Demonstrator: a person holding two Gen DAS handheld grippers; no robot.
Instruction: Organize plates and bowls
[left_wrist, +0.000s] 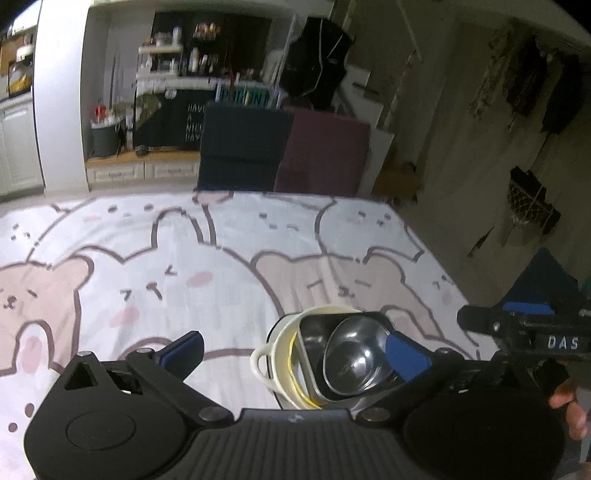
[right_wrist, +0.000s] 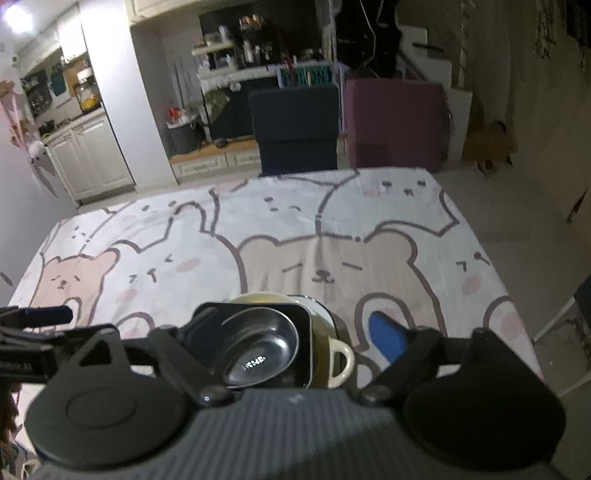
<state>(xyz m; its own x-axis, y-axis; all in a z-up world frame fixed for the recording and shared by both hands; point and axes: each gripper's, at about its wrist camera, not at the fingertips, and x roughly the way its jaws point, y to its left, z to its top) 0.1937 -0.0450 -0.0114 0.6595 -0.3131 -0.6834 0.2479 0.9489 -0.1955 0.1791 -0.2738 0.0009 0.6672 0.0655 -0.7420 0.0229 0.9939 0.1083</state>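
So, near stuff first:
Left gripper (left_wrist: 295, 352): black frame, blue pads, jaws spread wide, nothing pinched; the stack only overlaps its right-hand pad in that view.
Right gripper (right_wrist: 291, 332): same build, jaws wide apart too, gripping nothing; its left finger is hidden behind the stack.
Dish count: three, nested. One round shiny steel bowl (left_wrist: 356, 354) sits in one dark square metal tray (left_wrist: 314, 332), which sits in one cream enamel pot with loop handles (left_wrist: 282, 354).
Where: on the near part of the pastel bear-and-bunny tablecloth (left_wrist: 207, 258), between the two tools.
Left view only: fingers of a hand (left_wrist: 567, 402) at the right edge, plus the other gripper's body reading "DAS".
Right view only: white kitchen cabinets (right_wrist: 92, 158) far left, and blurry white lettering on the other gripper, unreadable.
Far end: one navy cube seat (left_wrist: 240, 147) and one maroon cube seat (left_wrist: 325, 155) past the table, then a dark cloth with "HAVE A…", rest too blurry.
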